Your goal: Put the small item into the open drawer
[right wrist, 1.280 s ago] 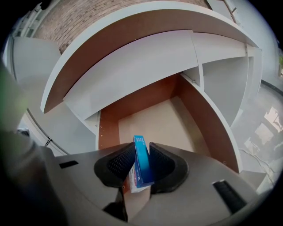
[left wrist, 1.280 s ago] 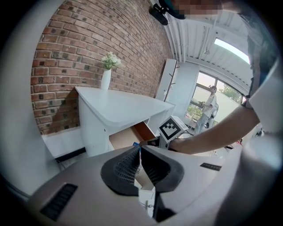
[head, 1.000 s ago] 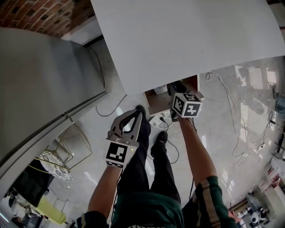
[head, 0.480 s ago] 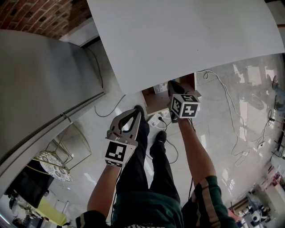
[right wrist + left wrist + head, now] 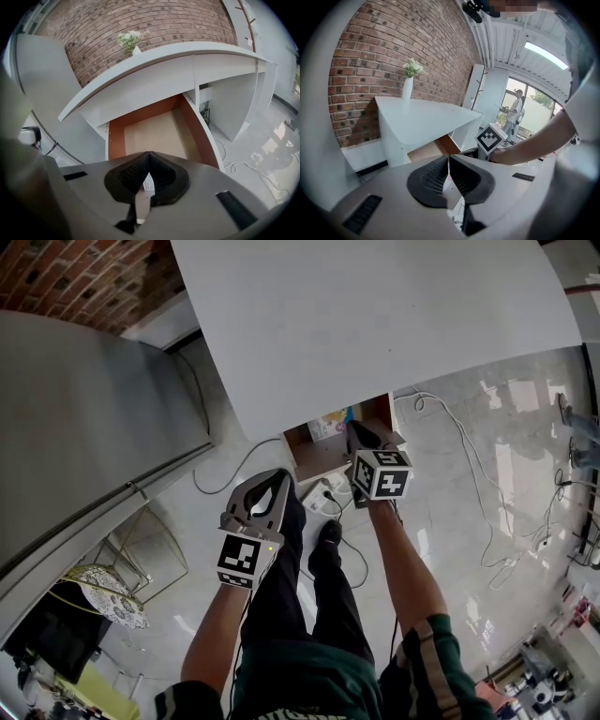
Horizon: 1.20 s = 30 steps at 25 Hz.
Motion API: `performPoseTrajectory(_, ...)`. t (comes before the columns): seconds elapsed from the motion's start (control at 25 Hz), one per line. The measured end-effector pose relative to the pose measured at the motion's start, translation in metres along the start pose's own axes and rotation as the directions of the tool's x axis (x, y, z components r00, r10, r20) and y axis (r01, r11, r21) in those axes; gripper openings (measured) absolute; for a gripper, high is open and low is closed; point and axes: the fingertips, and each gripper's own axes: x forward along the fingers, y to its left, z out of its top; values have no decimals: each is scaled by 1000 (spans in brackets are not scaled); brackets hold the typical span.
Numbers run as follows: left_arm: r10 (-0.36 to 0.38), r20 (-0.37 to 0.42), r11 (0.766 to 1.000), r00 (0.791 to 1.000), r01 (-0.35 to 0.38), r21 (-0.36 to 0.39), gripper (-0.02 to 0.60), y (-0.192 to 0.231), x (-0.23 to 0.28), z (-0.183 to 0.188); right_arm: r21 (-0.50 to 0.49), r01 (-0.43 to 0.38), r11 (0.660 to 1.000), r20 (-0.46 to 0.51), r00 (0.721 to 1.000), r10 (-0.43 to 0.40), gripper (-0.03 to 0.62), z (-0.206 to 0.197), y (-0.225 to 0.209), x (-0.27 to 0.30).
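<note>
Two grippers are held out, one in each hand, each with one marker cube. The right gripper (image 5: 149, 154) is pointed at the single open drawer (image 5: 154, 133), which is pulled out from under the white worktop (image 5: 375, 324). Its fingers are closed on one small item (image 5: 146, 183) – a flat white piece with faint print, pinched between the pads. The item is thus held in the fingers at the drawer's front, not lying in it. No other thing can be made out on the drawer's pale bottom, which is framed by brown-orange walls.

The left gripper (image 5: 448, 158) is held lower and to the left, well apart from the drawer. Its fingers are brought together at the tips, and nothing is seen held between them. In the left gripper view the right gripper's cube (image 5: 491, 137) is seen beside the drawer.

One vase (image 5: 136, 49) with white flowers is stood on the worktop against the brick wall (image 5: 154, 28). On the glossy floor (image 5: 450, 521) one power strip (image 5: 322, 493) is seen just below the drawer. In the left gripper view one person (image 5: 516, 110) is seen far off by a window.
</note>
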Motion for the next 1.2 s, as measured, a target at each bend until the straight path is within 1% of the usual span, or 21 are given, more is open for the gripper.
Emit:
performPoseTrajectory(0.2,3,-1,1000,1000,-3,9,23,-8,-2,8,-1,22,1000,19,1000,-22,25,10,-3,-27)
performPoseTrajectory(0.28,8,-3,1000,1000,-8,19,23,-10,-4,12,-16,25,1000,26,999,-24,25,15,-4,-36)
performPoseTrajectory(0.36,13,-2,999,1000,-12,30,23,-10,-6,15,-68,24,997,30,999,-22,25,19,0,-43)
performPoseTrajectory(0.48,19,3,999,1000,-19,38,23,-11,-11,24,-179,-3,984,39,999,10,25,24,13,-56)
performPoseTrajectory(0.52,21,7,999,1000,-22,41,23,-12,-13,28,-196,-12,980,47,999,22,25,27,17,-62)
performPoseTrajectory(0.6,27,17,998,999,-28,51,23,-14,-18,38,-192,-27,981,79,996,43,25,35,24,-78)
performPoseTrajectory(0.8,36,54,997,998,-40,66,23,-25,-40,63,-140,-47,989,172,983,71,25,54,40,-125)
performPoseTrajectory(0.92,41,88,994,995,-50,99,23,-30,-48,88,-156,-58,986,229,969,93,25,76,52,-150)
performPoseTrajectory(1.04,54,96,991,994,-66,116,23,-37,-55,106,-174,-80,981,272,954,126,25,97,65,-174)
performPoseTrajectory(1.2,63,119,990,991,-77,116,23,-61,-70,122,-185,-92,978,292,945,145,25,99,74,-218)
